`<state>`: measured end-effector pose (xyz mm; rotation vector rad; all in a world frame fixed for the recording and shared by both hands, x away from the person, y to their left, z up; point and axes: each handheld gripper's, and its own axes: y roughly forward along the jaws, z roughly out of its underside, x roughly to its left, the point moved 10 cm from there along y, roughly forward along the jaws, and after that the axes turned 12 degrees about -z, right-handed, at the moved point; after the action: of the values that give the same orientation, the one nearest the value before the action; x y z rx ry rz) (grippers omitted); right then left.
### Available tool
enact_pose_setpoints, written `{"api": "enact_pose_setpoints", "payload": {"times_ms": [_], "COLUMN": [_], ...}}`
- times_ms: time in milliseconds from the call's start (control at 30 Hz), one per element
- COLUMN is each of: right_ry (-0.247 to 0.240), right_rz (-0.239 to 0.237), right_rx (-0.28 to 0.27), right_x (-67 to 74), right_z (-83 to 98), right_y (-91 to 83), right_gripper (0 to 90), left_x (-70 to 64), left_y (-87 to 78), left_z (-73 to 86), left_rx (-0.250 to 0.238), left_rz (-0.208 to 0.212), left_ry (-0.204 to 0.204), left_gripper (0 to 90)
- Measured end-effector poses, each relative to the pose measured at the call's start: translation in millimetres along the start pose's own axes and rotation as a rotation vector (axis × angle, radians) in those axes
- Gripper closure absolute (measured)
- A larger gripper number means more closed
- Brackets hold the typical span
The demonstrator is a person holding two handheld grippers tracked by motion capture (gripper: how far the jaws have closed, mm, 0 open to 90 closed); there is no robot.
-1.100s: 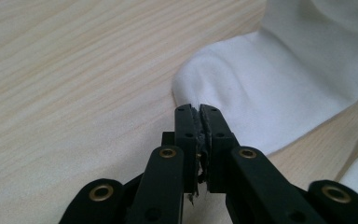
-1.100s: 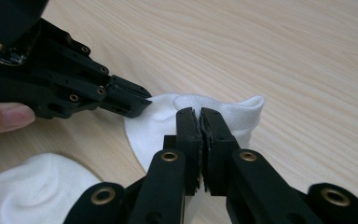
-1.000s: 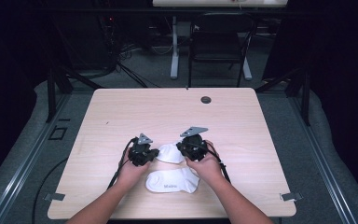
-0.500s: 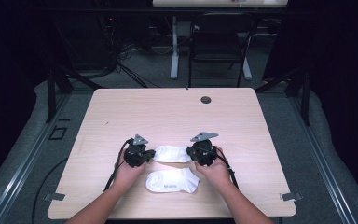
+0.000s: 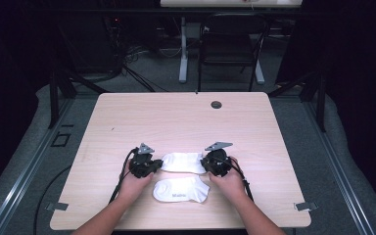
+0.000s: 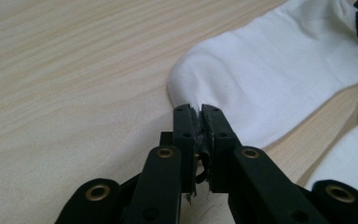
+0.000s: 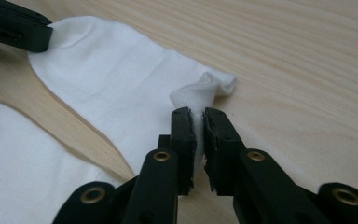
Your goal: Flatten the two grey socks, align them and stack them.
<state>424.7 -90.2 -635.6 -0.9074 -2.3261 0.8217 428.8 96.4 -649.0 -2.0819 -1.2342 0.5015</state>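
Second sock (image 5: 181, 190) just beside stretched sock (image 5: 183, 162); left gripper (image 5: 152, 165) and right gripper (image 5: 207, 164) pinch its ends, jaws just easing open

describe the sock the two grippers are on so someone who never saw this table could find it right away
On the light wooden table, near the person's edge, two white fabric ankle socks lie flat side by side. The one meant is the farther sock, stretched between the left gripper and the right gripper. Unlike the nearer sock, it is plain, with no grey lettering.
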Motion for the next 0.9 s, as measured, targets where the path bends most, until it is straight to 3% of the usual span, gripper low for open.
{"api": "enact_pose_setpoints", "payload": {"times_ms": [167,300,467,633,767,900], "right_ry": [0.006,0.006,0.005,0.028,0.034,0.044], "right_rz": [0.04,0.022,0.033,0.025,0.033,0.042], "right_rx": [-0.02,-0.056,-0.071,-0.052,-0.03,-0.01], "right_x": [-5.1,-1.7,-2.5,-6.0,-8.6,-13.6], "right_z": [-0.9,-5.7,-8.4,-6.0,-3.0,0.7], "right_y": [-7.8,-11.1,-4.1,2.2,4.1,5.2], "right_gripper": [75.6,70.9,67.2,72.4,81.9,85.3], "left_x": [-0.3,-0.8,-0.9,-3.7,-3.3,-2.6], "left_y": [-3.8,-4.9,-0.8,6.2,10.3,10.5], "left_z": [-3.1,-8.7,-13.6,-15.2,-13.1,-11.8], "left_rx": [-0.023,-0.044,-0.043,-0.026,-0.01,-0.004], "left_rz": [0.002,0.018,0.013,0.011,0.004,0.0], "left_ry": [-0.001,-0.011,0.003,0.014,0.024,0.034], "left_gripper": [74.2,69.1,68.8,71.9,79.5,85.1]}}
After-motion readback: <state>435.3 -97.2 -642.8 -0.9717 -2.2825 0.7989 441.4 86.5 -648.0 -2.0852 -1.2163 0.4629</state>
